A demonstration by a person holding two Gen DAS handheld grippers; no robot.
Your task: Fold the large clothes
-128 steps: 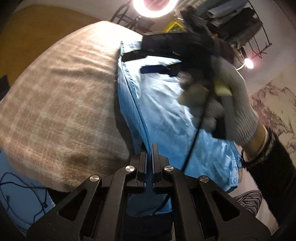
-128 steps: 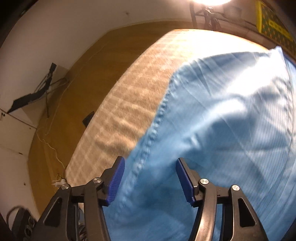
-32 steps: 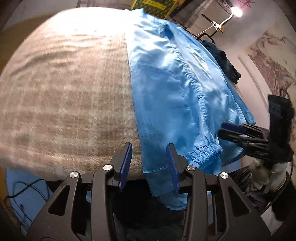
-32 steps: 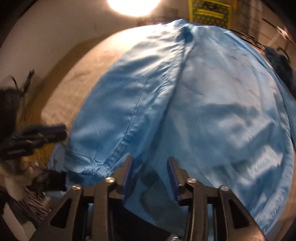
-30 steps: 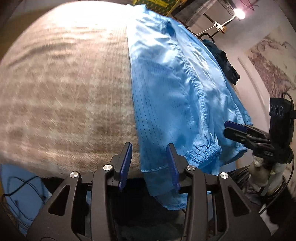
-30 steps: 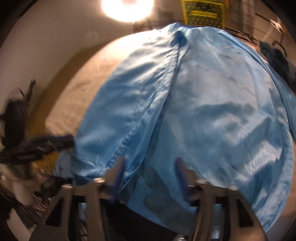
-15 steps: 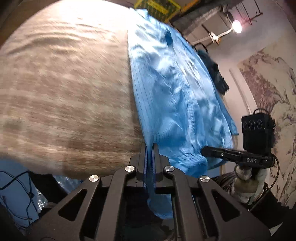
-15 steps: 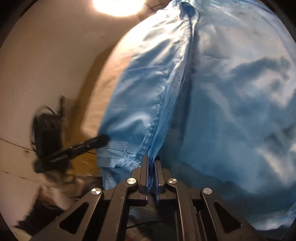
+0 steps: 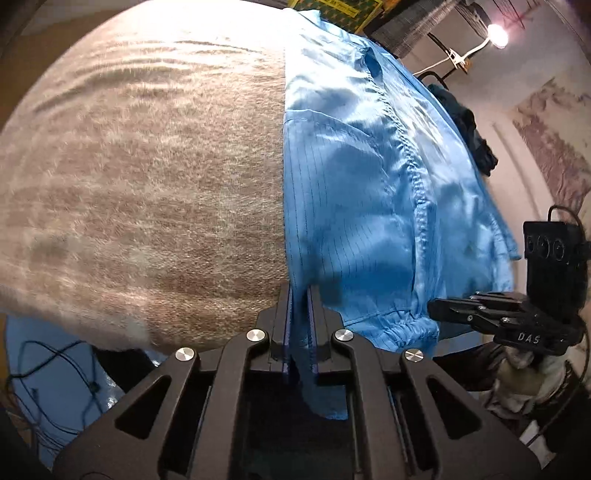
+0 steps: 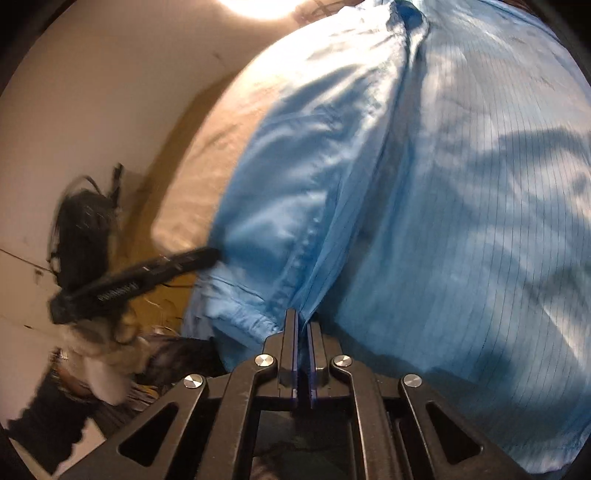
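1. Beige checked blanket covers the bed on the left of the left wrist view; that part of it carries no clothing.
2. Right of it lies the blue garment, spread long over the blanket, its near hem hanging just over the bed's front edge.
3. One lengthwise fold seems already made: the garment's left edge runs straight and doubled, and a sleeve with an elastic cuff lies on top along the body.
4. Left gripper has its jaws clenched on the hem at the garment's near left edge, with cloth trailing down between them.
5. Right gripper, seen from its own camera, has its jaws clamped on the hem further right, beside the cuff.
6. Judged from this, both near corners are secured and the crosswise fold, carrying the hem up toward the collar, is not yet done; any final smoothing also remains.
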